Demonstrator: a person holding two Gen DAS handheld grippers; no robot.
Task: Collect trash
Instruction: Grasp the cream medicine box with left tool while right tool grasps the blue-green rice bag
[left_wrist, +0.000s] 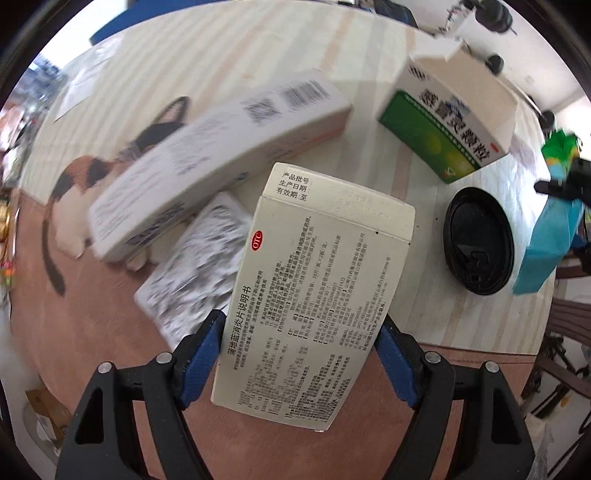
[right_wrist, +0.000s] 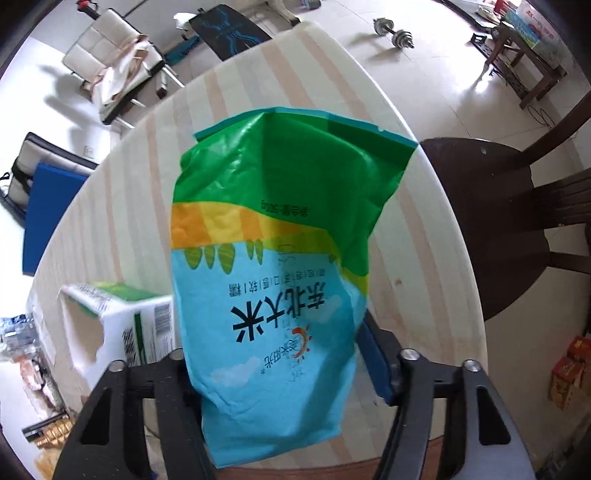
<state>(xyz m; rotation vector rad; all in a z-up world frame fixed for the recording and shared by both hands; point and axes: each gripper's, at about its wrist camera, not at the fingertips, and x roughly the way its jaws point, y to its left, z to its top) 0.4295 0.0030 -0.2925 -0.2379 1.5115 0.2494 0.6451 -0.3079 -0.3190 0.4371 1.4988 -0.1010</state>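
Left wrist view: left gripper (left_wrist: 301, 354) pinches the white printed cardboard medicine box (left_wrist: 317, 295) by its long sides above the striped table (left_wrist: 221, 55), stiff but crushable, while right gripper (right_wrist: 280, 373) nips a limp, slippery blue-green plastic rice bag (right_wrist: 273, 258).

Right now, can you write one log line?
left hand-held gripper: shut on medicine box | right hand-held gripper: shut on rice bag | both above table
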